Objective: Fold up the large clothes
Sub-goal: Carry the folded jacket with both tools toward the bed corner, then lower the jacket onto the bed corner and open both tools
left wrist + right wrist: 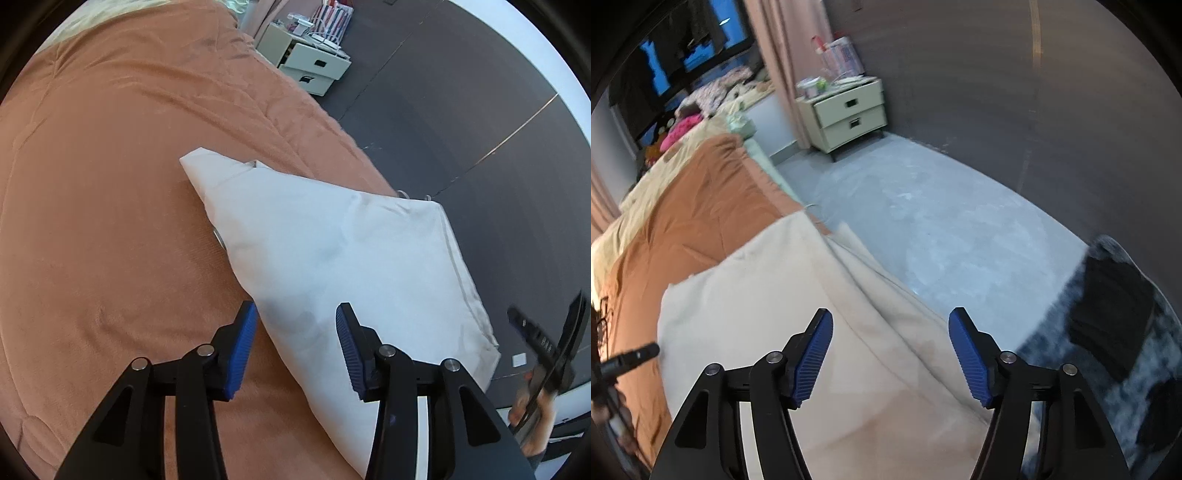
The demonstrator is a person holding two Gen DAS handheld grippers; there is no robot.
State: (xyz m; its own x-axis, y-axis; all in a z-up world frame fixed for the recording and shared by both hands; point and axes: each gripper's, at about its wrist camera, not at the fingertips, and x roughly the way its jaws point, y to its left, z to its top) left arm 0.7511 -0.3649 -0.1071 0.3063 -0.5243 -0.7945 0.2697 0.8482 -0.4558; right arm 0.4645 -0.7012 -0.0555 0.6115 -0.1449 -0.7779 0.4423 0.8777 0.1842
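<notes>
A white garment (332, 251) lies folded into a rough rectangle on the orange bedcover (110, 184), near the bed's right edge. It also shows in the right wrist view (798, 332), where it looks cream. My left gripper (295, 332) is open and empty just above the garment's near left edge. My right gripper (890, 343) is open and empty above the garment's edge by the side of the bed. The right gripper also shows blurred at the far right of the left wrist view (546, 350).
A white two-drawer nightstand (849, 110) stands by the dark wall (997, 92). Grey floor (942, 221) runs beside the bed. A dark fuzzy rug (1108, 350) with a black cloth on it lies at the right. Pillows and colourful clothes (701, 110) pile at the bed's far end.
</notes>
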